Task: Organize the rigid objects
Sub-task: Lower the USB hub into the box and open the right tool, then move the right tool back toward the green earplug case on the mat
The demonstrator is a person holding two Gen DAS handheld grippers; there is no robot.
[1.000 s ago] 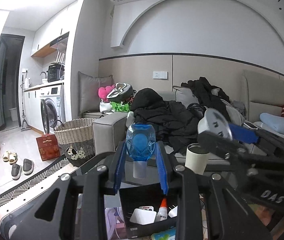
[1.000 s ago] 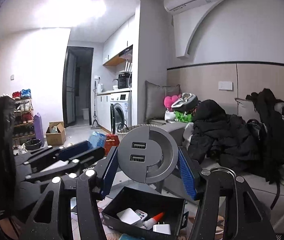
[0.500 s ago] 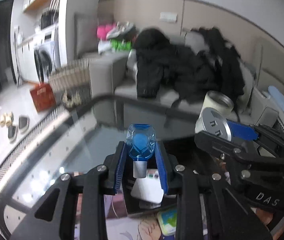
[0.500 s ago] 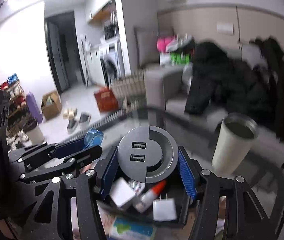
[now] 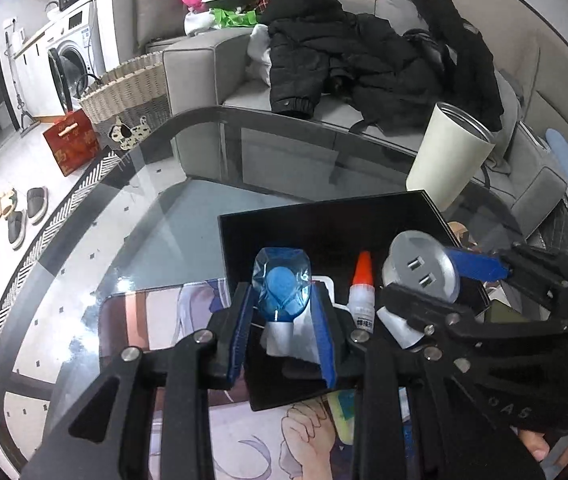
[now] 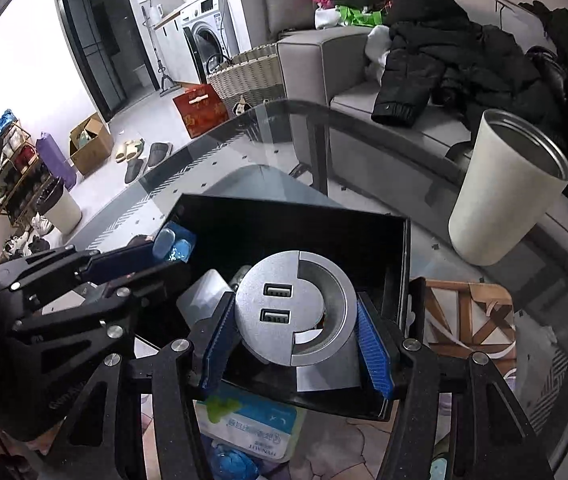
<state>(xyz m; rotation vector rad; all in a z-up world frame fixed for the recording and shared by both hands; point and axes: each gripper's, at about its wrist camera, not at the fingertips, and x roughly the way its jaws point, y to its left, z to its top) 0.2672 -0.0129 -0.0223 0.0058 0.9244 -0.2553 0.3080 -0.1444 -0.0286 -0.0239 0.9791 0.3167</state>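
A second ago both my grippers were up at room level with the sofa behind them; now both have tipped down over the black box (image 5: 323, 220) on the glass table (image 5: 172, 232), so what I carry hangs above its open top. That puts me at the drop-off stage, I judge: the next thing is to lower and let go.

My left gripper (image 5: 284, 332) is clamped as tight as it goes on the small blue bottle (image 5: 282, 286), cap toward me, over the box's near left corner. My right gripper (image 6: 297, 338) stands about half open but pressed on both sides of the round grey USB socket (image 6: 293, 308), over the near right part of the box.

Inside the box I can pick out a glue bottle (image 5: 361, 300) with an orange tip and a white block (image 6: 204, 296), but the socket and bottle cover most of the floor, so I cannot tell how much room is left. The box's near wall is cut off behind my fingers. A white cup (image 6: 503, 192) stands just beyond the box's far right corner.
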